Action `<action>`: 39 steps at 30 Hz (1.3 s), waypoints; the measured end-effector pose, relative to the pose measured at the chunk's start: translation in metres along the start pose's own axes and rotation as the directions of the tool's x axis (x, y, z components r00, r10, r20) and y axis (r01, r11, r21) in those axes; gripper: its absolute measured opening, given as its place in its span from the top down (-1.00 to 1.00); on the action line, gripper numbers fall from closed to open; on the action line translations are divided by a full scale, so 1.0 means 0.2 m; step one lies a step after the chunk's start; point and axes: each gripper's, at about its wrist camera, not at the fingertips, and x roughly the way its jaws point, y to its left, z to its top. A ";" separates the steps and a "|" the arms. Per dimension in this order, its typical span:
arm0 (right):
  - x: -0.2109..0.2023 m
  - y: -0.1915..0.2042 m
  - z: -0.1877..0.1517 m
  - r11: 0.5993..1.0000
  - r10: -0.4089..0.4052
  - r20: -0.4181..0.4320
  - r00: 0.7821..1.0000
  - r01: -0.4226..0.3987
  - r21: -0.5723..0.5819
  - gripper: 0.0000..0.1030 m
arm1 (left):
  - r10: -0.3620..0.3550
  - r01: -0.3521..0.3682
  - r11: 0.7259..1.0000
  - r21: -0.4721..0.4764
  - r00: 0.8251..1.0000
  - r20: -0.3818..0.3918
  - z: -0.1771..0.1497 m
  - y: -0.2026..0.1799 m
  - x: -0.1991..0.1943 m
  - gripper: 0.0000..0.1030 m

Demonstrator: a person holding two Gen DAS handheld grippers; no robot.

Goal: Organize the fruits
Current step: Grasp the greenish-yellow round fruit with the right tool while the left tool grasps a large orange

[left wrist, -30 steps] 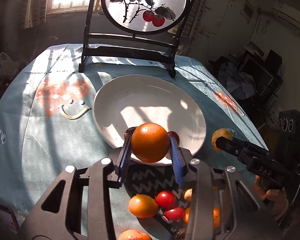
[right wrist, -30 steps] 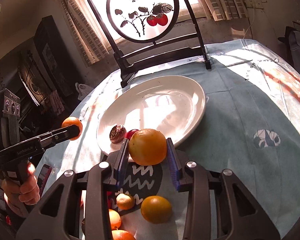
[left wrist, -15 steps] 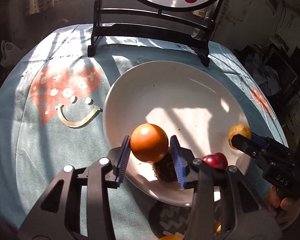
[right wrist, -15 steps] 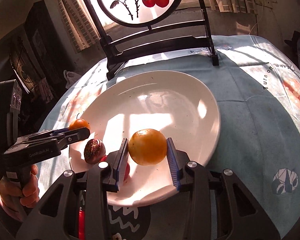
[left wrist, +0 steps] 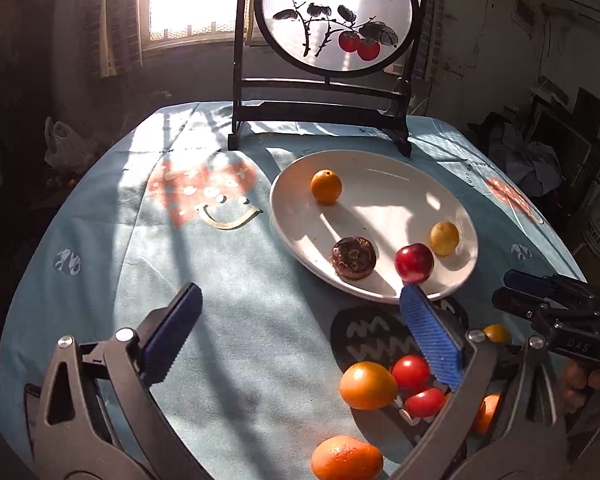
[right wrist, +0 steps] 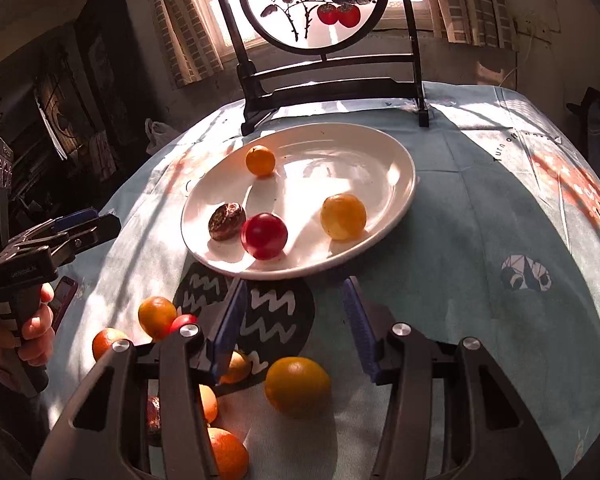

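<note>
A white plate on the blue tablecloth holds a small orange, a brown passion fruit, a red fruit and a yellow fruit. My left gripper is open and empty, near the plate's front rim. My right gripper is open and empty, just in front of the plate. Loose oranges and red tomatoes lie on the cloth near me.
A round painted screen on a black stand stands behind the plate. A phone lies near the left table edge. The right gripper shows at the right of the left wrist view, the left one at the left of the right wrist view.
Both grippers have opened, released their fruits onto the plate and pulled back toward me. The orange now rests at the plate's far left, the yellow fruit at its right.
</note>
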 end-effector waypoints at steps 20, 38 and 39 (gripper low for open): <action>0.08 0.01 -0.21 0.999 -0.053 -0.164 0.985 0.052 -0.014 0.17 | -0.026 0.025 0.999 -0.044 0.999 -0.035 -0.25 0.12 -0.07 -0.96; -0.03 -0.09 -0.16 0.993 0.024 -0.082 0.996 -0.015 0.117 0.24 | -0.148 0.162 0.954 0.251 0.986 -0.076 -0.41 -0.10 -0.13 -0.94; -0.03 -0.10 -0.16 0.993 0.026 -0.084 0.996 -0.015 0.119 0.24 | -0.143 0.160 0.951 0.265 0.986 -0.080 -0.42 -0.11 -0.13 -0.93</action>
